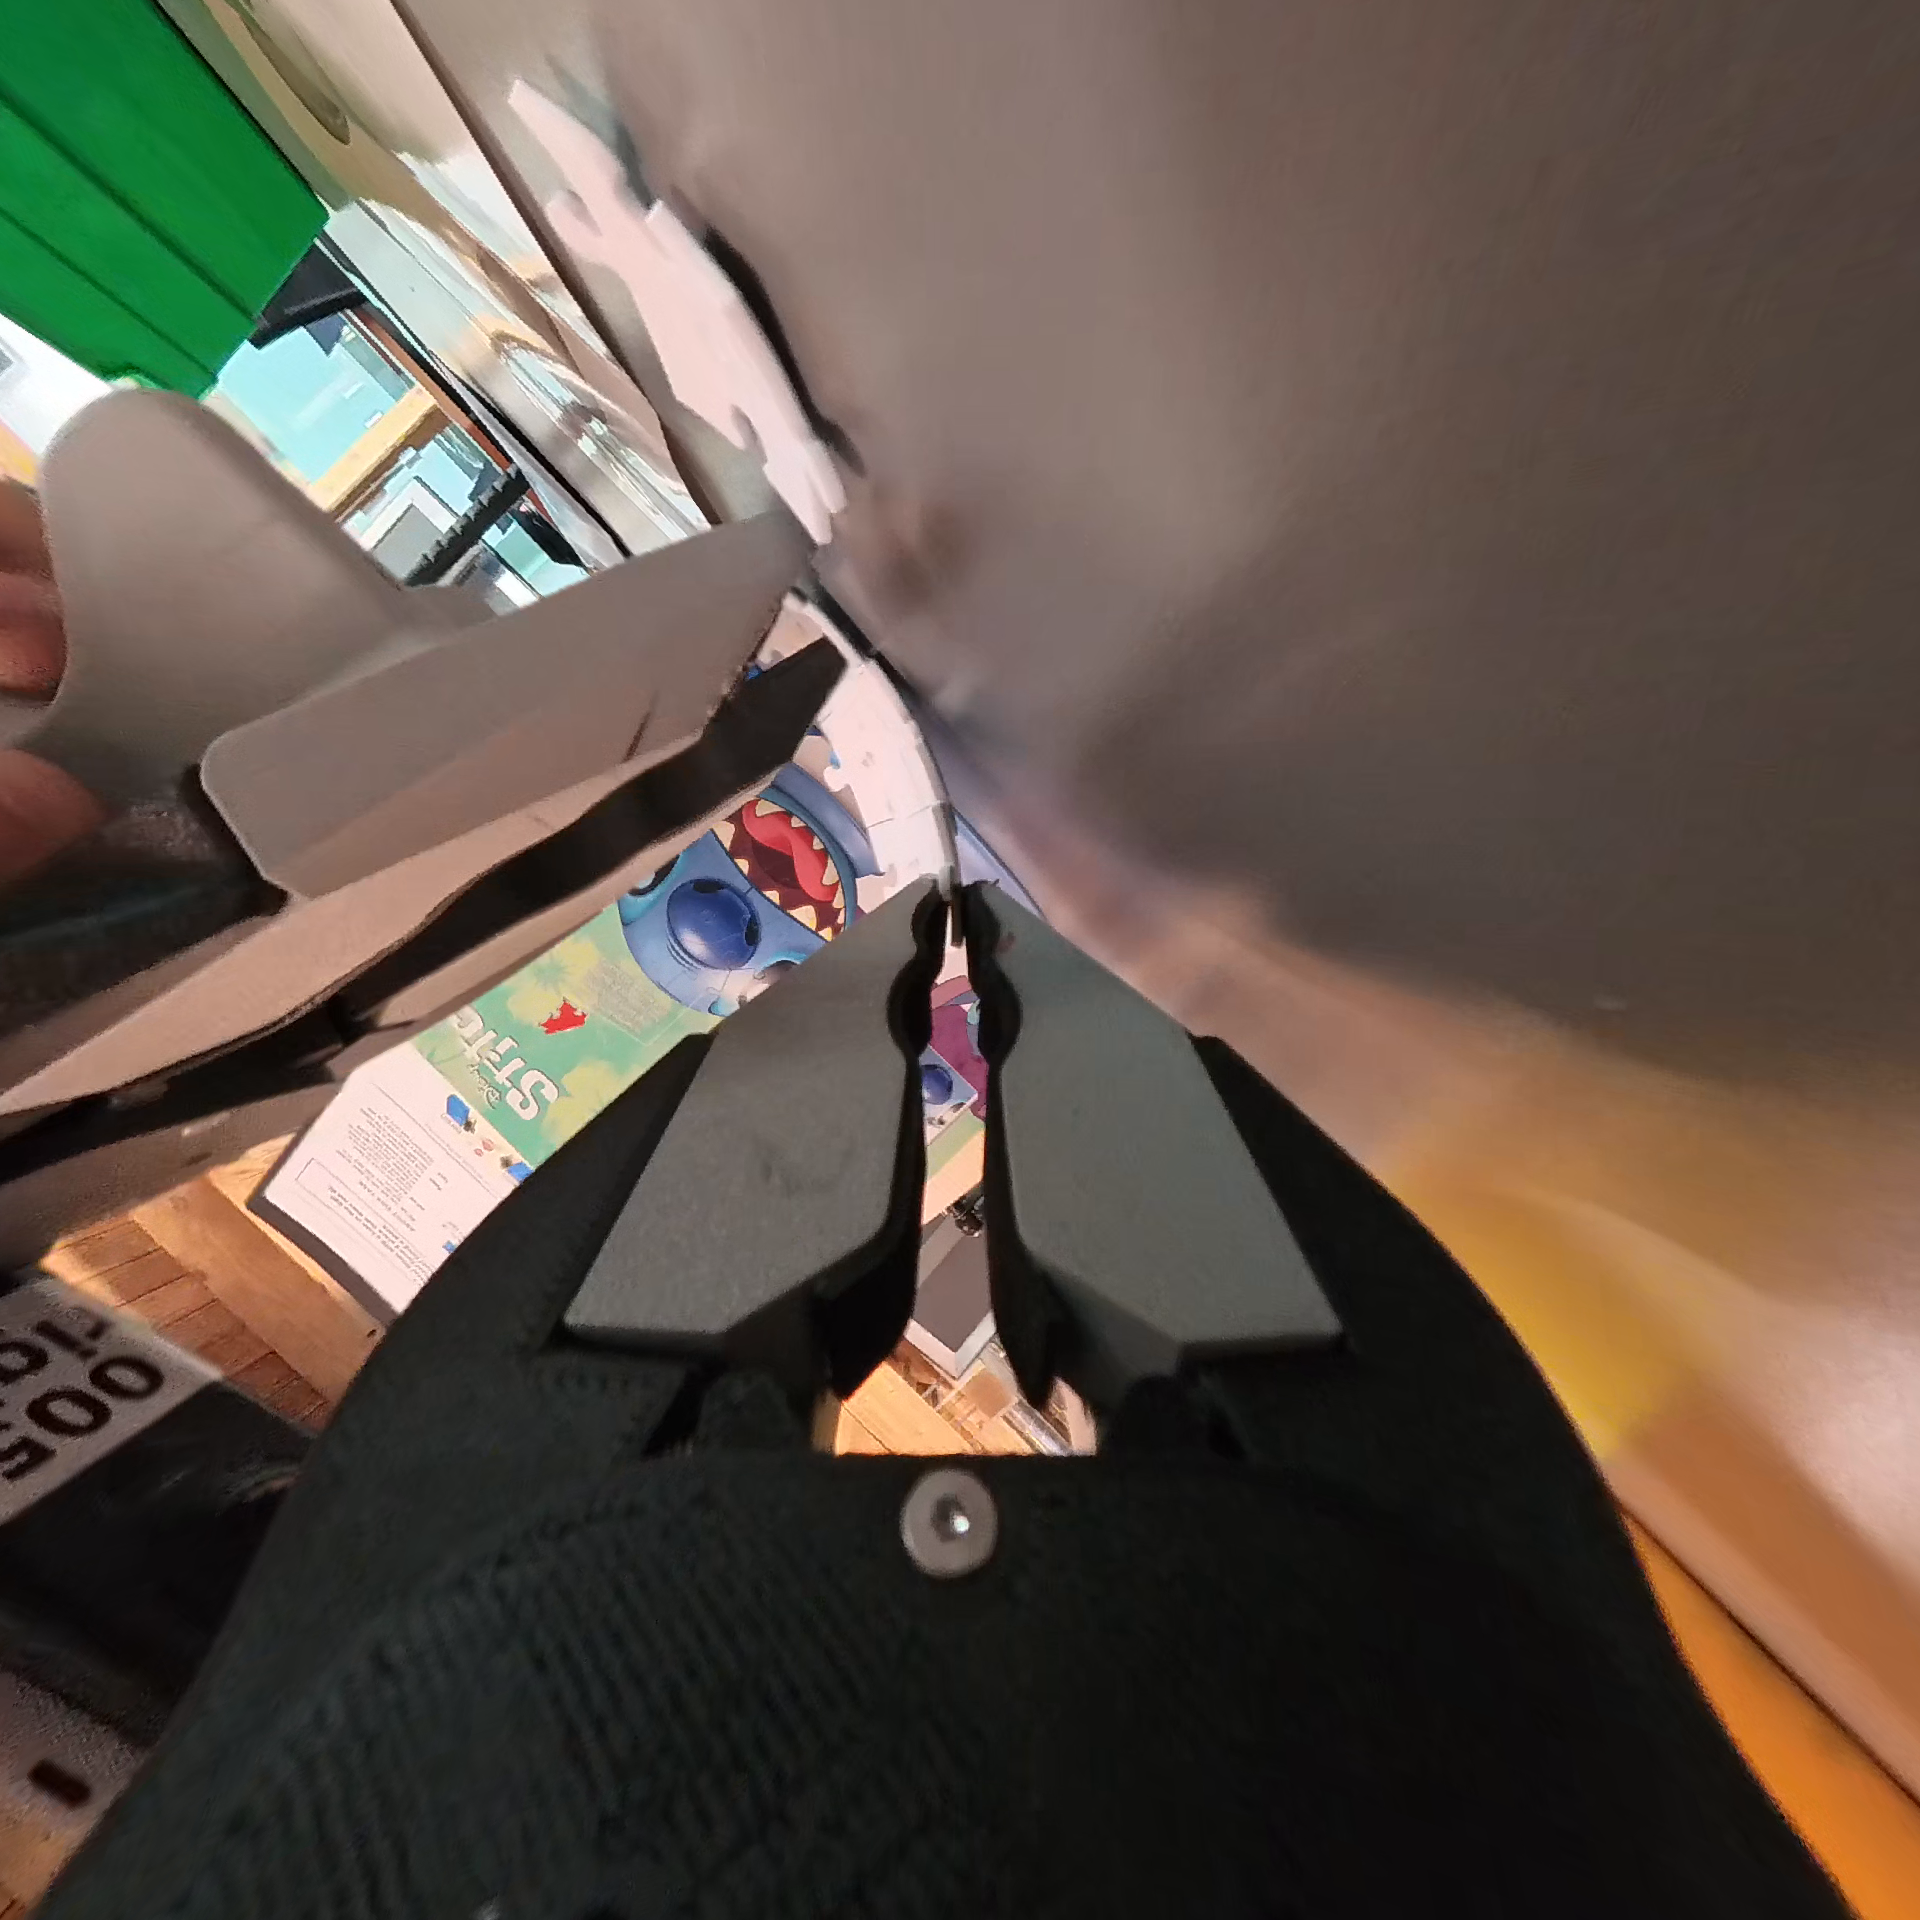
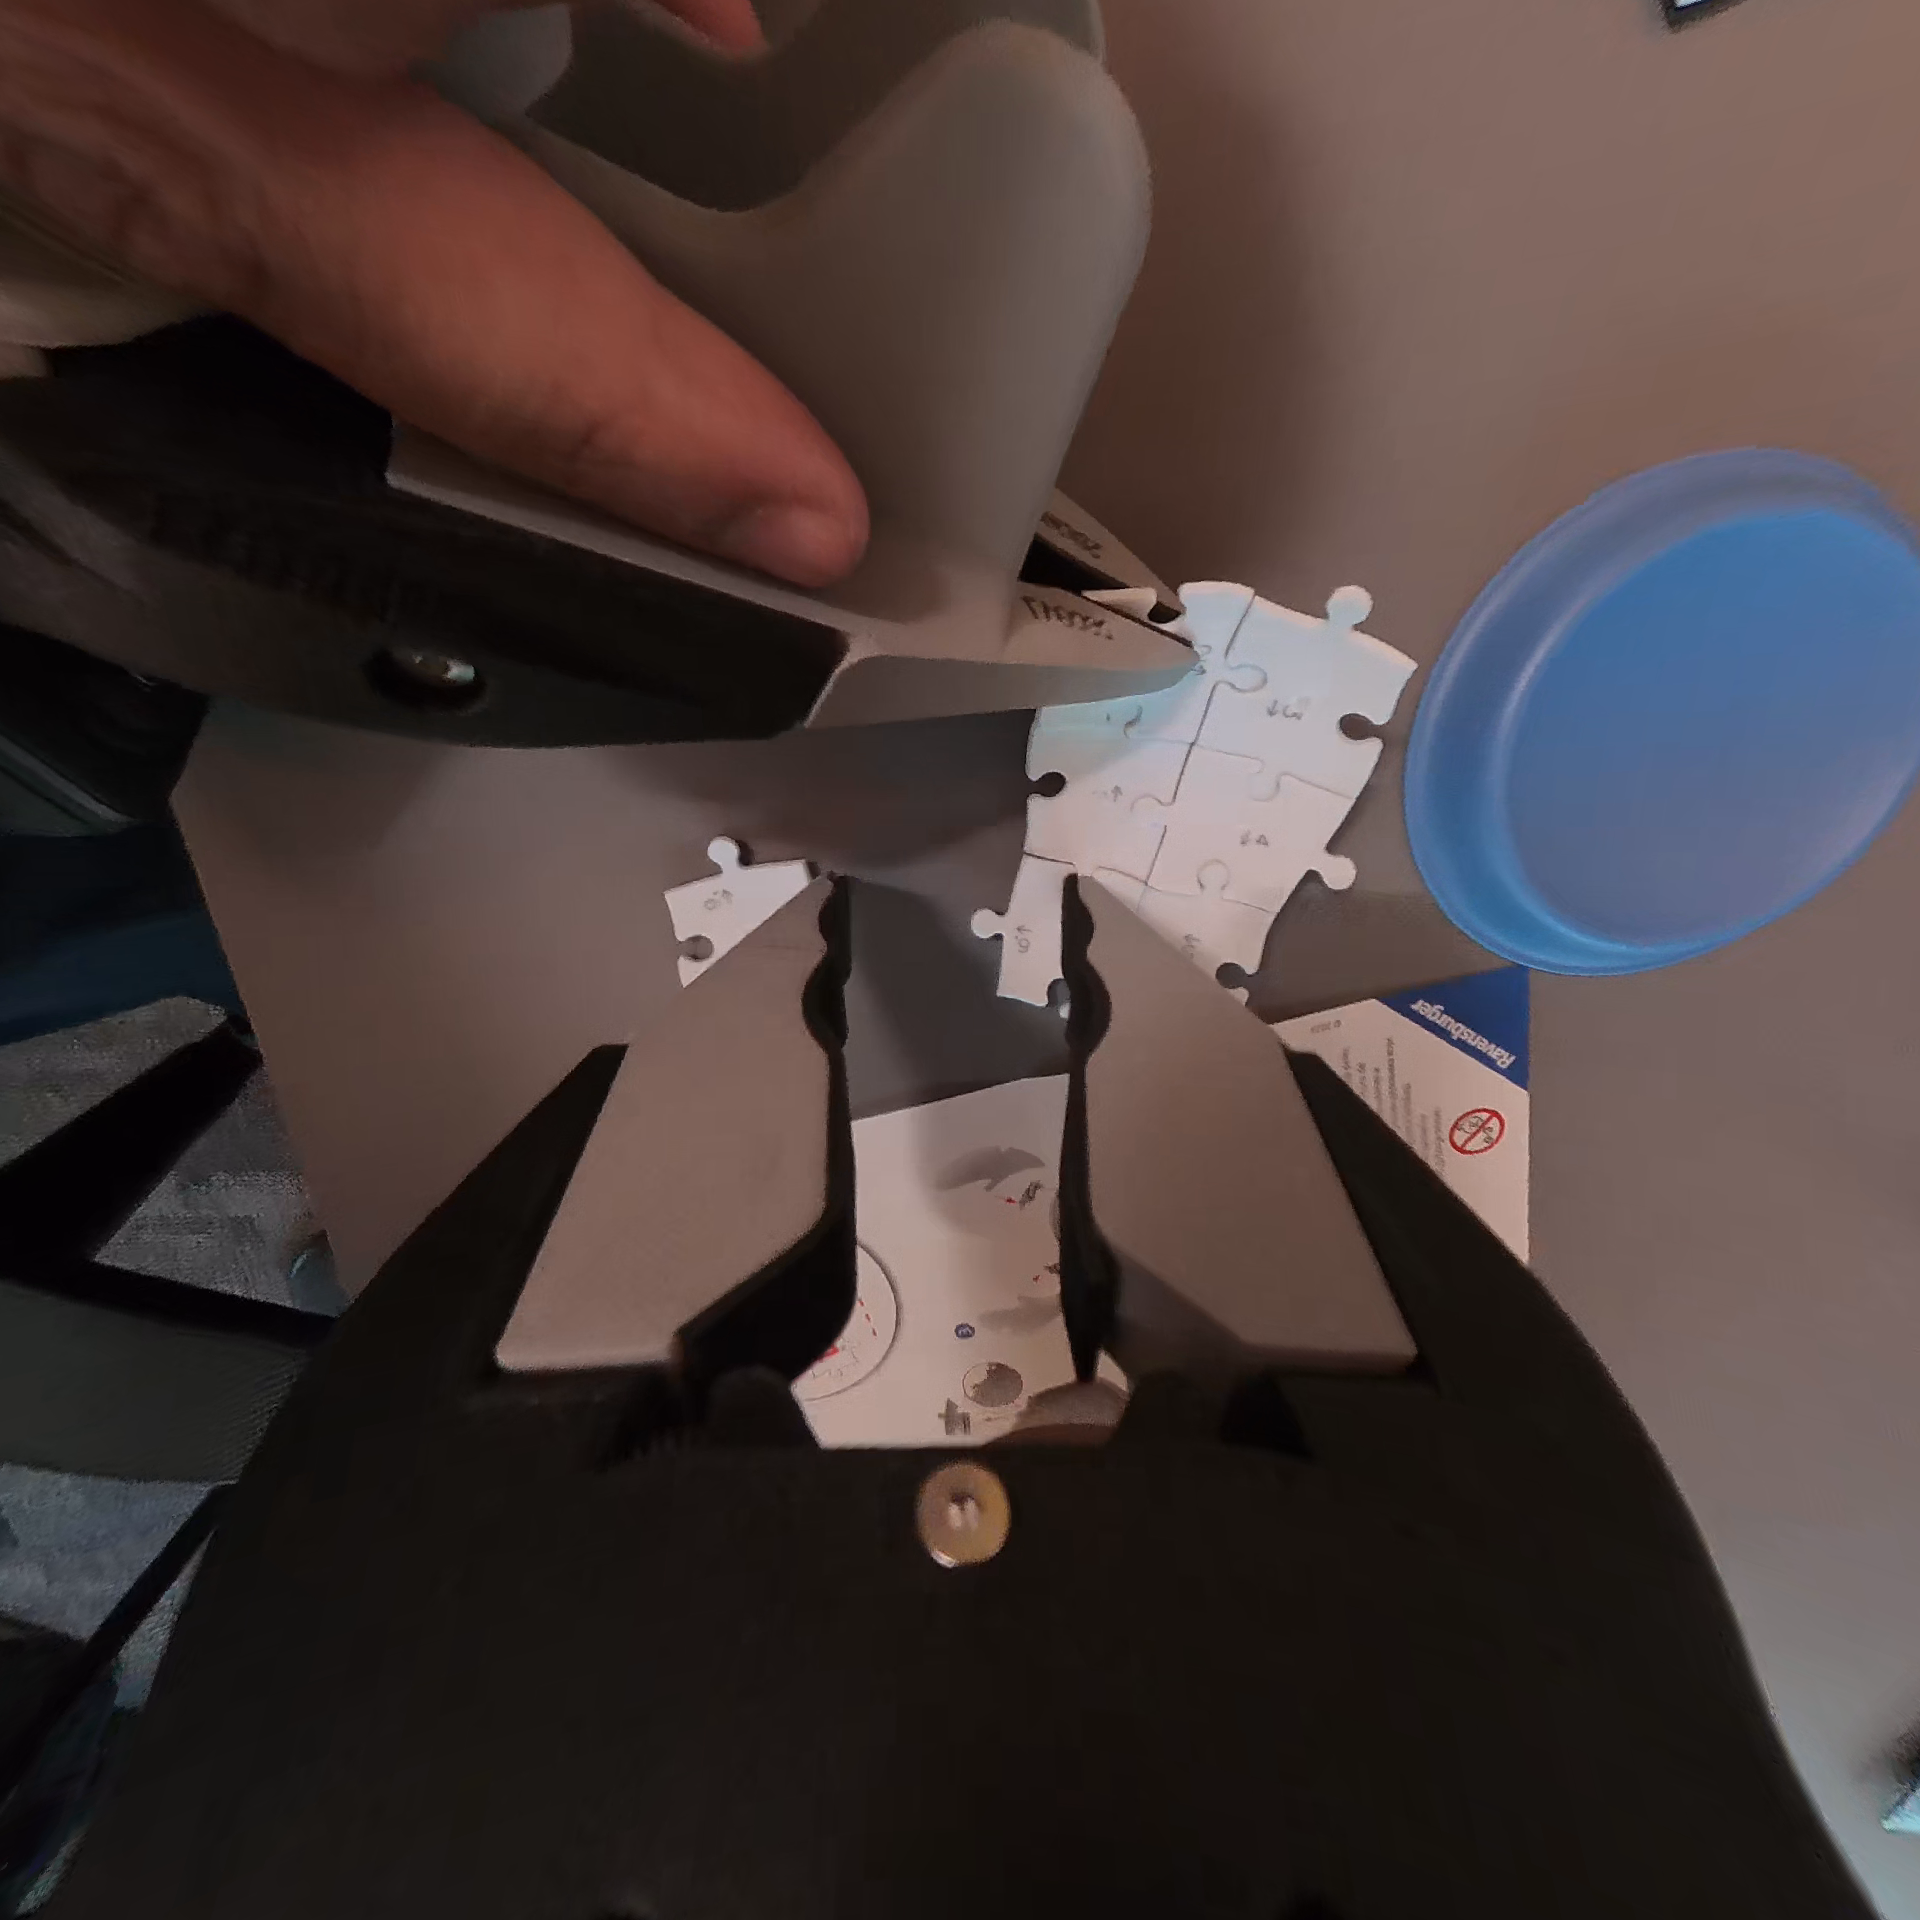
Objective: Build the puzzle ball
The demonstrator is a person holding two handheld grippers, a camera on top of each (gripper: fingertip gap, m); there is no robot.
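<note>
Fingers of the left gripper [image 1: 954, 902] are pinched nearly together on the thin edge of the joined white puzzle section [image 2: 1205, 790], seen edge-on in the left wrist view; the right gripper [image 2: 951, 894] stands with its fingers parted and nothing between them, above the grey surface [image 2: 1299, 312]. A loose white piece [image 2: 727, 904] lies beside the right gripper's left fingertip, apart from the joined section, and printed instruction sheets [image 2: 935, 1226] lie beneath. Farther right, near the section, rests a blue dish [image 2: 1683, 717]; a printed box [image 1: 665, 966] shows in the left wrist view.
</note>
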